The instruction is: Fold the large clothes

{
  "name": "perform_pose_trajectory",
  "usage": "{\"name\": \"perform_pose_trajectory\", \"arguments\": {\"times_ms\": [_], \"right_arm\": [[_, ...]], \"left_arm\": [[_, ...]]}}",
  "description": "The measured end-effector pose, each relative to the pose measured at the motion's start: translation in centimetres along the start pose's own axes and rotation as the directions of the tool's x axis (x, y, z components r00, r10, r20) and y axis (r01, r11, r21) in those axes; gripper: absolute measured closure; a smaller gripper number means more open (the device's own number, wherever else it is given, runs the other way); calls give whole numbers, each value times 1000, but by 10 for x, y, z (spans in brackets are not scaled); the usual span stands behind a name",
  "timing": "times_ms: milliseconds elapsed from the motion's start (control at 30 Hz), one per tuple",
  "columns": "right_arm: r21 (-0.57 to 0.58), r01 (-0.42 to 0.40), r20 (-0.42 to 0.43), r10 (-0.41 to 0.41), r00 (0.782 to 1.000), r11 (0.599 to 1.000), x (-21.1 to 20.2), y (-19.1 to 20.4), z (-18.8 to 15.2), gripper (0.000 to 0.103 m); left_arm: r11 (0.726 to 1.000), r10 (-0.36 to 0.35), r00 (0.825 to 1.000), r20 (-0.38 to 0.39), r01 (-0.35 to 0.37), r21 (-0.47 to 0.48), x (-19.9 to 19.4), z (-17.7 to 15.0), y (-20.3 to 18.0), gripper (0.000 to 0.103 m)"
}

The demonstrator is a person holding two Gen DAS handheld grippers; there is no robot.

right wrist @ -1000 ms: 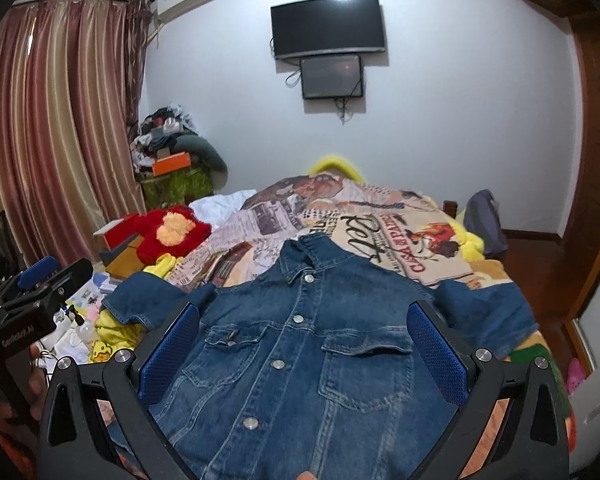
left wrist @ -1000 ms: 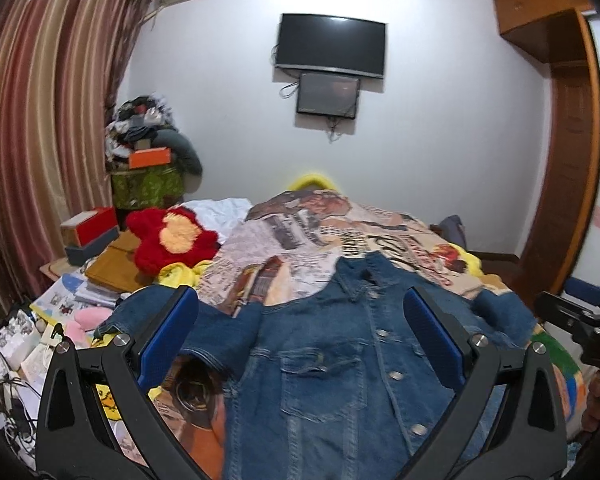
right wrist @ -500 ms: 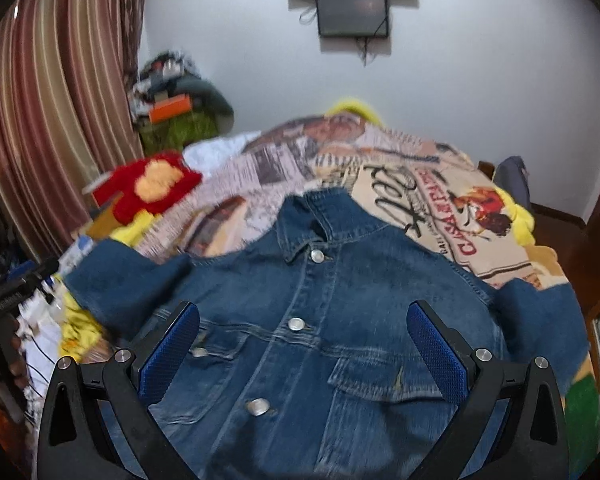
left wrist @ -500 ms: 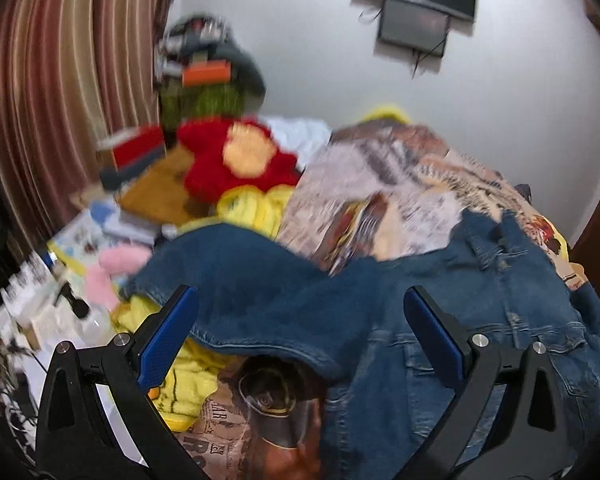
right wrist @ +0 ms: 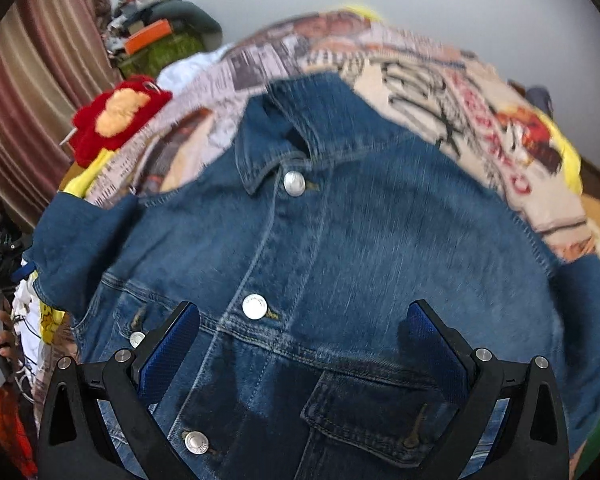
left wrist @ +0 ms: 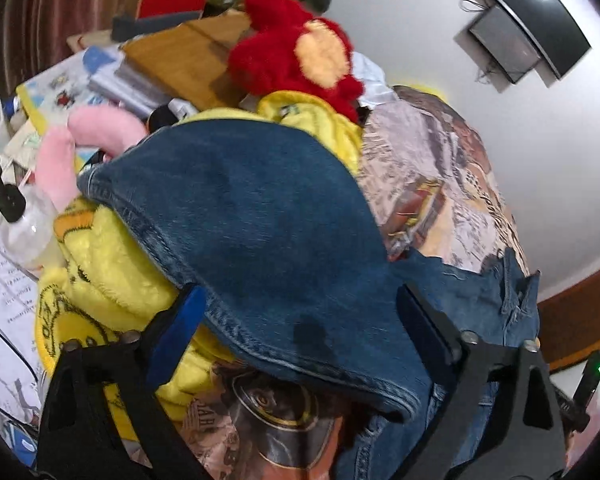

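A blue denim jacket (right wrist: 340,248) lies front up and buttoned on the bed, collar away from me. In the left wrist view its left sleeve (left wrist: 252,220) spreads out over yellow plush. My left gripper (left wrist: 300,320) is open, its jaws straddling the near part of that sleeve close above it. My right gripper (right wrist: 304,336) is open and empty, low over the jacket's chest above the pocket flap (right wrist: 380,412).
The bed has a newspaper-print cover (right wrist: 440,92). A red plush toy (left wrist: 296,56), yellow plush (left wrist: 100,264), a pink toy (left wrist: 84,136), books and a clear pump bottle (left wrist: 24,224) crowd the left side. A TV (left wrist: 536,16) hangs on the far wall.
Both grippers dropped lower and closer to the jacket. The left one swung left onto the sleeve; the right one came down over the chest. Both stay open.
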State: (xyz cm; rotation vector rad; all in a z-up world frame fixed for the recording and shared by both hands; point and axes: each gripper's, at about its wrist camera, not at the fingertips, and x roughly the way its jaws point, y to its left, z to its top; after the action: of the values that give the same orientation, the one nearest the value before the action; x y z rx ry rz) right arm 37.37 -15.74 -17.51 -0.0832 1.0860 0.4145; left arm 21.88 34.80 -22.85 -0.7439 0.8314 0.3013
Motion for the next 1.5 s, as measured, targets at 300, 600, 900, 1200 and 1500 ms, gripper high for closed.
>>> {"name": "perform_pose_trajectory", "arguments": {"times_ms": [300,600,900,1200,1500], "right_arm": [[60,-51,-64,55,996,997,13,-7,-11,0],[63,-59,-75,64,995,996,3,-9,-16,0],[81,-69,5,68,998,994,-42,-21,-10,0],[90,-43,76,36,996,995,-84,-45,-17,0],[166,15,107,-33,994,986,-113,-88,-34,0]], "left_arm": [[996,55,997,-54,-59,-67,15,0,33,32],[982,183,983,13,-183,39,-1,12,1,94],[946,135,968,212,-190,263,-65,21,-98,99],[890,-104,984,144,27,456,-57,-8,-221,99],[789,-138,977,-162,207,578,13,-114,-290,99]]}}
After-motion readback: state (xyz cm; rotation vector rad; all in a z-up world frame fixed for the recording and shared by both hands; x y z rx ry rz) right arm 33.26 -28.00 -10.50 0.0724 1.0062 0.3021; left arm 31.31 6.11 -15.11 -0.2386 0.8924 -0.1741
